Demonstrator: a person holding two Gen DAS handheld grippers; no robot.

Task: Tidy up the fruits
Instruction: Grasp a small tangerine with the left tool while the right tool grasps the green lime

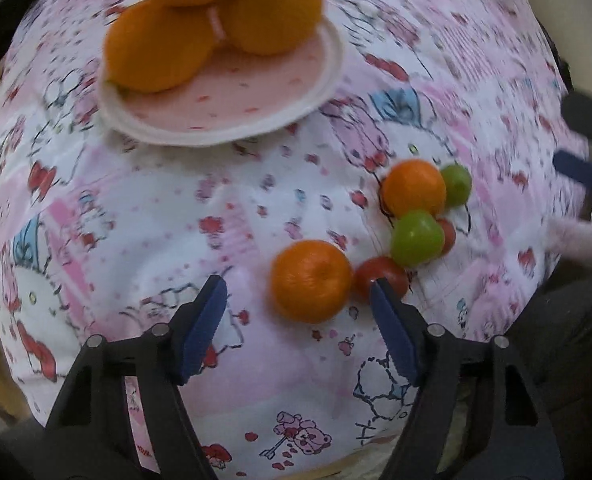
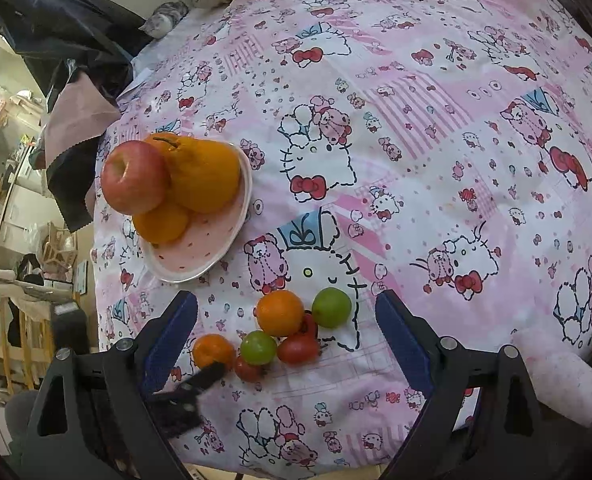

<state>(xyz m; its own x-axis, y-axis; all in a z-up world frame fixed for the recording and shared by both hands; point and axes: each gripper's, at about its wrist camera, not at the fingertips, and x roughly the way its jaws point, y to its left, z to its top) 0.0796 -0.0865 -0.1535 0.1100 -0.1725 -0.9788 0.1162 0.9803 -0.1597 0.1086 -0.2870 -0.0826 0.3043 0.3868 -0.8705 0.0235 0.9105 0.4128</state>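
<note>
On the cartoon-print cloth lies a cluster of small fruit: two tangerines [image 1: 311, 280] [image 1: 413, 188], two green fruits [image 1: 417, 238] and red tomatoes [image 1: 391, 270]. My left gripper [image 1: 296, 284] stands open and pointed down at the cloth. The near tangerine sits between its fingers, beside the right pad, which overlaps a tomato; the left pad is clear of it. My right gripper [image 2: 286, 298] hovers open over the same cluster [image 2: 280, 312]. A pink plate [image 2: 200, 256] holds an apple [image 2: 134, 176] and large oranges [image 2: 204, 176].
The plate [image 1: 232, 132] lies beyond the cluster in the left wrist view. In the right wrist view the table's edge runs down the left, with dark clothing [image 2: 76, 120] and wooden furniture beyond. A pink fuzzy sleeve [image 2: 555, 376] shows at lower right.
</note>
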